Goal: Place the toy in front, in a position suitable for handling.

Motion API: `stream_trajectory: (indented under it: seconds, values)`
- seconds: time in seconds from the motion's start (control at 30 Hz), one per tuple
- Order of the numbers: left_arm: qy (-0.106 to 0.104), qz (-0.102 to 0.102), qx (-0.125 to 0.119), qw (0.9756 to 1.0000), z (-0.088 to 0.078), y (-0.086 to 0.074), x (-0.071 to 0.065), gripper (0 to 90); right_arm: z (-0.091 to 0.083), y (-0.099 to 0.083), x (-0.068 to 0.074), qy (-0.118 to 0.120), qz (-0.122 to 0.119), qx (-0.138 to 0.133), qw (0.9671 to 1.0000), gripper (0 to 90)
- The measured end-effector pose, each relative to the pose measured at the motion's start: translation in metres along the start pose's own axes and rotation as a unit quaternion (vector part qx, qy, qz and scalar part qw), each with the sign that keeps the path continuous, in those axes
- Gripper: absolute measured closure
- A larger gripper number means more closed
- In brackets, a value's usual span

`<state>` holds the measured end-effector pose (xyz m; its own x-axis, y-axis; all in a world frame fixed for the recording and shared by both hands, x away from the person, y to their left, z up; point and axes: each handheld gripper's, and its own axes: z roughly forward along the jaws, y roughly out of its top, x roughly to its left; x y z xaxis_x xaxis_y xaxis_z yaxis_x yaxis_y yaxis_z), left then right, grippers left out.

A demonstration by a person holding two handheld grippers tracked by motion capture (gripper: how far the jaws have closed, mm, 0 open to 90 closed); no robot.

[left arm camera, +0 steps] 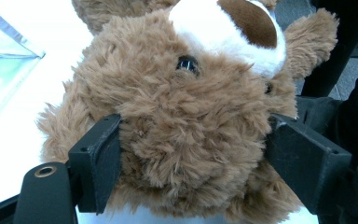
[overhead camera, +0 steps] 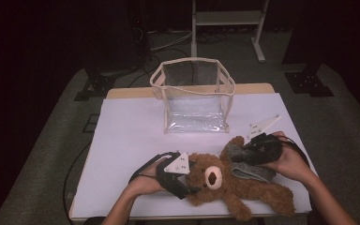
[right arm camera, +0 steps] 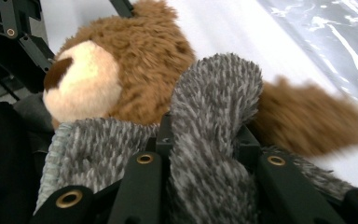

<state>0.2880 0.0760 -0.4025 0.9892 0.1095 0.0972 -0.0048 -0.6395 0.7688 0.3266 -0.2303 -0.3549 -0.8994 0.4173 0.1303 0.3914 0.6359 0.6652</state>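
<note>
The teddy bear (overhead camera: 225,180) lies on its back on the near part of the white counter (overhead camera: 131,136), in front of the clear bag (overhead camera: 194,96), which stands well apart from it toward the far edge. The bear's long axis runs across the counter, head toward the person's left, legs trailing off to the right and toward the near edge. The left gripper (overhead camera: 180,176) sits right at the head end: in the left gripper view its fingers (left arm camera: 98,158) are spread around the bear's head and press into the fur on both sides, so the head is pinched between them. The right gripper (overhead camera: 258,150) sits on the far side of the bear's body, over the chest, and its fingers (right arm camera: 142,186) pinch a fold of the grey scarf (overhead camera: 251,171) that lies across the bear's neck and shoulder; the fold bulges up between them in the right gripper view. So the scarf lies directly at the right fingers, and the head that it wraps around is just beyond, toward the left gripper. Both forearms come in low from the near edge, the left hand curled under its gripper, the right hand tipped down over the bear
</note>
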Motion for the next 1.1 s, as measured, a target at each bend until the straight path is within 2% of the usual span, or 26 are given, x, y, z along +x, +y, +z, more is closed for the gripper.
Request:
stream_trajectory:
  seconds: [0.13, 0.23, 0.3, 0.4, 0.47, 0.57, 0.73, 0.8, 0.87, 1.1]
  values:
    - [-0.002, -0.001, 0.000, 1.0000, -0.001, 0.000, 0.001, 21.5, -0.015, -0.012, -0.003, -0.011, 0.015, -0.014, 0.9997, 70.2]
    - [-0.003, -0.008, -0.002, 1.0000, -0.006, 0.002, 0.004, 21.5, -0.017, -0.020, -0.003, -0.006, 0.026, -0.028, 0.9992, 70.2]
    - [0.004, -0.019, -0.005, 0.9998, -0.009, 0.004, 0.006, 18.3, -0.016, -0.024, -0.002, -0.004, 0.030, -0.038, 0.9988, 70.1]
    - [0.027, -0.037, -0.020, 0.9988, -0.013, 0.010, 0.008, 11.7, -0.015, -0.030, 0.000, -0.002, 0.037, -0.055, 0.9978, 70.1]
    - [0.035, -0.046, -0.025, 0.9980, -0.013, 0.013, 0.011, 10.8, -0.015, -0.033, 0.002, 0.000, 0.039, -0.062, 0.9973, 70.1]
    - [0.026, -0.058, -0.019, 0.9978, -0.005, 0.013, 0.013, 9.4, -0.016, -0.037, 0.009, -0.003, 0.034, -0.068, 0.9971, 70.0]
    - [-0.024, -0.069, -0.011, 0.9973, 0.008, 0.011, 0.009, 7.9, -0.024, -0.044, 0.022, 0.004, 0.014, -0.062, 0.9979, 69.7]
    - [-0.030, -0.063, -0.007, 0.9976, 0.010, 0.011, 0.007, 8.0, -0.030, -0.045, 0.023, -0.003, 0.008, -0.060, 0.9982, 69.3]
    - [-0.034, -0.066, -0.009, 0.9972, 0.011, 0.011, 0.007, 7.9, -0.034, -0.047, 0.022, -0.013, 0.013, -0.063, 0.9979, 69.1]
    - [-0.033, -0.079, -0.015, 0.9962, 0.009, 0.007, 0.009, 6.2, -0.027, -0.054, 0.019, -0.008, 0.033, -0.084, 0.9959, 68.7]
